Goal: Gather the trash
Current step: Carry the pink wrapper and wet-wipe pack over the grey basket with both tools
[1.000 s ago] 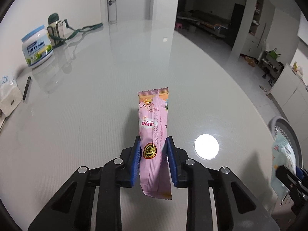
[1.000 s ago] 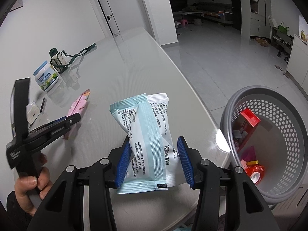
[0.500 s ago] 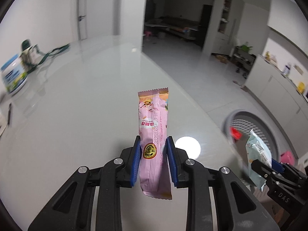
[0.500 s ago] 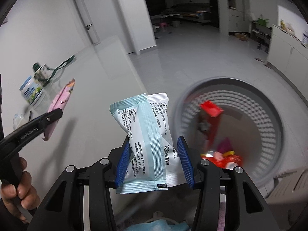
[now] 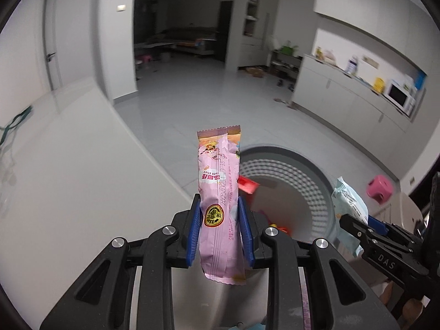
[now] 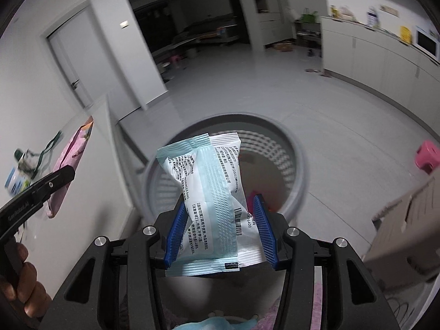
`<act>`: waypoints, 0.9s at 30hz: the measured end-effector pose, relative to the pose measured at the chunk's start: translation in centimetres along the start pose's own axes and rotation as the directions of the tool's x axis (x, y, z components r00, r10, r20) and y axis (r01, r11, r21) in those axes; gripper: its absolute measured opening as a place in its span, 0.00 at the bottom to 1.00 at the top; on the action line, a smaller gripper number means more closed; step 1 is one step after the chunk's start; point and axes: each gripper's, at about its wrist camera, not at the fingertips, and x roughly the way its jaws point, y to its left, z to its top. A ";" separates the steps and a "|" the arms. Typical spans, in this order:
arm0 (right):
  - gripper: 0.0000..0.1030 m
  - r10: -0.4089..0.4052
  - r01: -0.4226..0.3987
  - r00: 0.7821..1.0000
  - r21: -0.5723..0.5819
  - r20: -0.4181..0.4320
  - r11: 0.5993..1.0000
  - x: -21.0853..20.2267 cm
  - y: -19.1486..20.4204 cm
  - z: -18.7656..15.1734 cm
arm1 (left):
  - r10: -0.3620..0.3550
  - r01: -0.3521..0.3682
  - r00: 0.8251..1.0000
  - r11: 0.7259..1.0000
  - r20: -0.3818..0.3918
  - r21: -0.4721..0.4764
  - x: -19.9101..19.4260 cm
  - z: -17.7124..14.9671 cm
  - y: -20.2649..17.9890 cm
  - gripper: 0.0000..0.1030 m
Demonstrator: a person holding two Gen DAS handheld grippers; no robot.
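Note:
My left gripper point(image 5: 219, 214) is shut on a long pink snack wrapper point(image 5: 219, 192) that stands upright between its blue pads, at the table's edge beside the bin. A pale blue and white packet point(image 6: 211, 192) is clamped in my right gripper point(image 6: 220, 214), which hangs over the grey perforated trash bin point(image 6: 295, 170). The bin point(image 5: 316, 176) holds red and pink scraps. From the left wrist view the right gripper point(image 5: 354, 220) with its packet point(image 5: 349, 200) shows at the right, over the bin's rim. The left gripper's finger and the pink wrapper point(image 6: 71, 162) appear at the left of the right wrist view.
A white table point(image 5: 68, 178) lies to the left, with a green strap point(image 5: 13, 121) and a tin and bottle point(image 6: 22, 165) far back. A pink stool point(image 6: 427, 156) stands on the grey floor right of the bin. A beige box point(image 6: 412, 225) sits close at the right.
Both grippers have swung right from over the table toward the bin, each keeping its packet. The bin now sits under the right gripper and just ahead of the left one.

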 end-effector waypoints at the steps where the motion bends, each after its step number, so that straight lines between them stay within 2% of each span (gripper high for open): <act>1: 0.45 -0.010 0.010 1.000 0.014 0.003 1.000 -0.1 -0.7 -0.1 | -0.009 0.009 1.000 1.000 -0.004 0.013 0.3 0.1 -0.8 0.26; 7: 0.45 -0.046 0.045 0.999 0.047 0.008 0.998 0.0 -3.3 -0.2 | -0.029 0.030 0.999 0.998 -0.018 0.060 2.0 0.5 -3.3 0.26; 11: 0.45 -0.039 0.040 0.999 0.057 -0.012 0.998 1.3 -4.2 0.3 | -0.029 0.032 0.998 0.997 -0.047 0.073 3.5 0.0 -4.5 0.26; 27: 0.46 0.024 -0.027 0.996 -0.033 -0.083 0.999 6.7 -2.3 3.0 | 0.020 -0.015 0.994 0.999 -0.107 0.046 8.3 0.9 -5.1 0.26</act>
